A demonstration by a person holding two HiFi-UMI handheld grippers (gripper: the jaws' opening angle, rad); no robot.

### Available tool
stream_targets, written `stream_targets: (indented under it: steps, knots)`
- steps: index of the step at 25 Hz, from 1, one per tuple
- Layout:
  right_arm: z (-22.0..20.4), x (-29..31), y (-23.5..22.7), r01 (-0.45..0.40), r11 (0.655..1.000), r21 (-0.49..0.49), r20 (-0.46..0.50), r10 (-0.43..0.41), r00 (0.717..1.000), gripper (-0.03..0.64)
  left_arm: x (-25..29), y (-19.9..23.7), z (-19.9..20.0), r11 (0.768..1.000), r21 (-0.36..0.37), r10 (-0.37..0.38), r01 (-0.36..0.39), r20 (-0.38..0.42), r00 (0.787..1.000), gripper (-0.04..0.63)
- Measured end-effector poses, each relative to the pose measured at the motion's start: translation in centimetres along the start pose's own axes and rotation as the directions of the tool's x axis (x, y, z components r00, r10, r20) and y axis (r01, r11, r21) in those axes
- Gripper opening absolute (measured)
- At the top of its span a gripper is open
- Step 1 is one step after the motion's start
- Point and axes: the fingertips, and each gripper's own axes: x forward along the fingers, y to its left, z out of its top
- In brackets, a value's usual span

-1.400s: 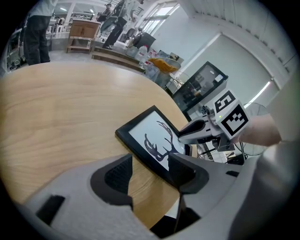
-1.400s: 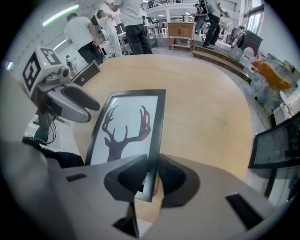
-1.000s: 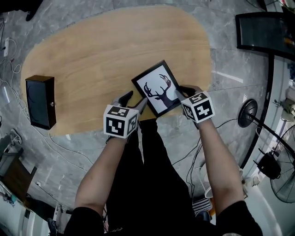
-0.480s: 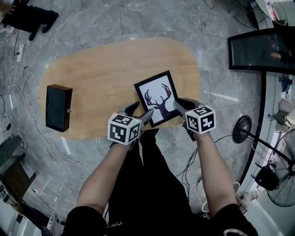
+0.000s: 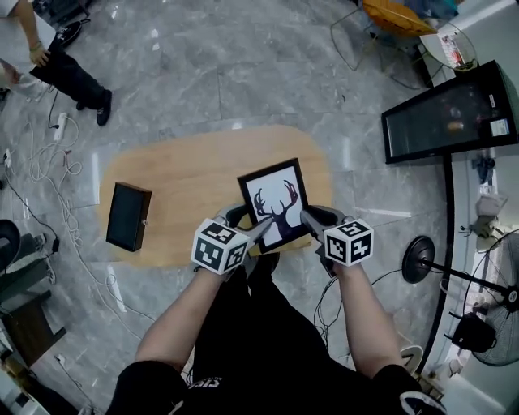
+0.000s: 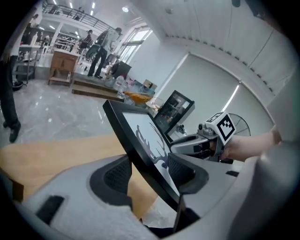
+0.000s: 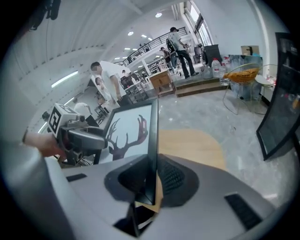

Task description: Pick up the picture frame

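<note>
The picture frame [image 5: 274, 203] hangs tilted above the wooden surface [image 5: 182, 174], held at its near corners. The left gripper [image 5: 246, 223] fingers are closing on its left edge, and the right gripper [image 5: 308, 217] fingers pinch its right edge

Looks like a big open lab or demo hall rather than a home. Polished grey stone floor [image 5: 203, 73] strewn with loose cables [image 5: 40, 162], an oval wooden bench [image 5: 186, 170] standing alone in the middle, a large black screen [image 5: 450, 121] on a stand, a pedestal fan [image 5: 499, 332]. Further off, a railed mezzanine [image 6: 70, 10], work desks [image 6: 62, 65], water jugs [image 7: 216, 65] and people [image 7: 178, 42] standing about.
</note>
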Motion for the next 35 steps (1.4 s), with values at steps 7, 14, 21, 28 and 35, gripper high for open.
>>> stream_targets:
  steps: [7,14,21,28,35]
  knots:
    - [4.1,-6.8,3.6,-0.051,0.998,-0.020,0.127,0.053,0.990,0.072,-5.0,-6.1,5.2,0.995,0.101,-0.008,0.000,0.075,0.997,0.244]
    - [7.2,-12.7,6.9,-0.070,0.997,-0.040,0.251,0.078,0.965,0.072,-9.0,-10.8,8.8,0.983,0.179,-0.069,0.046,0.127,0.990,0.239]
    - [10.6,-16.8,9.0,-0.059,0.997,-0.054,0.366,0.074,0.928,0.072,-12.0,-14.4,12.7,0.970,0.230,-0.127,0.082,0.190,0.974,0.217]
    - [13.4,-19.3,11.0,-0.074,0.994,-0.083,0.458,0.104,0.883,0.072,-14.5,-17.4,16.0,0.946,0.310,-0.177,0.097,0.243,0.954,0.114]
    - [15.1,-20.2,13.0,-0.115,0.988,-0.102,0.491,0.151,0.858,0.075,-17.2,-19.3,18.2,0.947,0.260,-0.264,0.187,0.306,0.915,0.047]
